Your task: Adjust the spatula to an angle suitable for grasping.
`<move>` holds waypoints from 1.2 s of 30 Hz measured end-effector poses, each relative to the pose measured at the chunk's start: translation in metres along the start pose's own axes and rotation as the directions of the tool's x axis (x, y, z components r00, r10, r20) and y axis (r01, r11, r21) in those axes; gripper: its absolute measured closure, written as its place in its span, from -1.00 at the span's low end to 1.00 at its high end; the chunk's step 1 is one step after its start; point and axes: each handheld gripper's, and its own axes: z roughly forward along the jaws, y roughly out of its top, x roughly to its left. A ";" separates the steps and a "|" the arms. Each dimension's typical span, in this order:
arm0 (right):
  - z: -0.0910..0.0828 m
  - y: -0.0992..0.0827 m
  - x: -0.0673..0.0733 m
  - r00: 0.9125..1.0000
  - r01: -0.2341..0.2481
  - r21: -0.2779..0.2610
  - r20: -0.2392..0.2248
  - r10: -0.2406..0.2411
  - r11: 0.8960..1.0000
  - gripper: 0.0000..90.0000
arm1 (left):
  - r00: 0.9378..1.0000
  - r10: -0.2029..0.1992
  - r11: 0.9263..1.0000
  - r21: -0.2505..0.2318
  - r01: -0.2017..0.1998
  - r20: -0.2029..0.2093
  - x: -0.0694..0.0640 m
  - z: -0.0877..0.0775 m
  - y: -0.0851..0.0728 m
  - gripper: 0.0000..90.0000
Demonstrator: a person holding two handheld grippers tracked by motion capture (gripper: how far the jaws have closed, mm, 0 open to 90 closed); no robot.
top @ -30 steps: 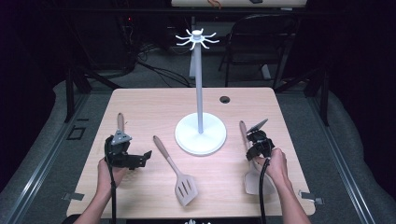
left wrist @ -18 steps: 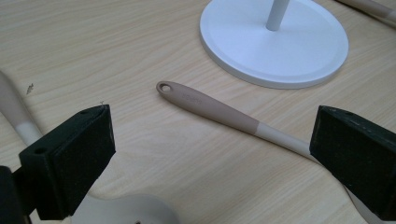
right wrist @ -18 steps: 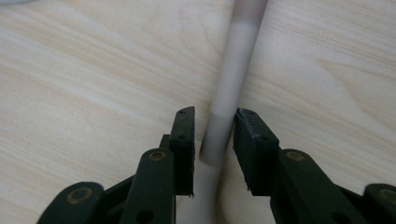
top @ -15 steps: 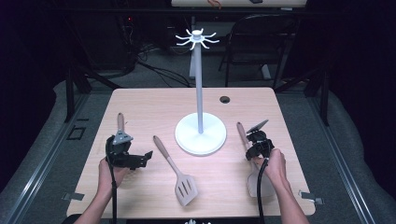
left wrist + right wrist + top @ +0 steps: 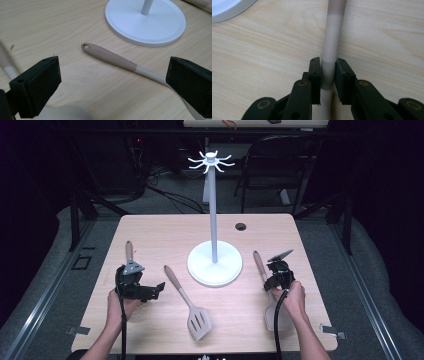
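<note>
Right gripper (image 5: pixel 327 72) jaws just closed in, pads clamped on the utensil handle (image 5: pixel 331 50) lying flat on the counter (image 5: pixel 262 62). Left gripper (image 5: pixel 112 82) wide open, empty; slotted spatula (image 5: pixel 117 60) just ahead between its jaws.

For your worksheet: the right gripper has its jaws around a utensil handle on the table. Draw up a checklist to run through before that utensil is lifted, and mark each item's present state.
1. Right gripper jaws on the utensil handle: ok; they have just been closing, pads against both sides.
2. Handle centred between the pads: ok.
3. Utensil off the table: not ok, it lies flat.
4. Left gripper out of the way: ok, open, holding nothing.
5. Slotted spatula apart from the held utensil: ok.
6. Hook stand upright: ok.
7. Grip firm enough for lifting: cannot tell.
</note>
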 end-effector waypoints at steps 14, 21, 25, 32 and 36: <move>-0.005 -0.001 -0.001 1.000 -0.001 -0.046 -0.025 -0.001 0.999 0.75 | 1.000 0.011 1.000 0.002 -0.011 0.007 -0.001 0.000 0.000 -1.00; -0.024 -0.004 0.000 0.999 0.012 -0.156 -0.033 -0.017 0.988 0.75 | 1.000 0.008 1.000 -0.001 -0.008 0.003 -0.001 0.000 0.000 -1.00; -0.033 -0.007 0.003 0.999 0.030 -0.222 -0.034 -0.038 0.975 0.75 | 1.000 0.002 1.000 -0.004 -0.002 0.008 0.000 -0.001 0.000 -1.00; -0.048 -0.015 0.008 0.997 0.049 -0.298 -0.044 -0.065 0.953 0.75 | 0.999 -0.014 1.000 -0.002 0.014 0.043 -0.001 0.000 0.000 -1.00; -0.051 -0.018 0.010 0.995 0.060 -0.307 -0.059 -0.082 0.950 0.75 | 0.998 -0.023 1.000 -0.006 0.023 0.053 -0.001 0.000 0.000 -1.00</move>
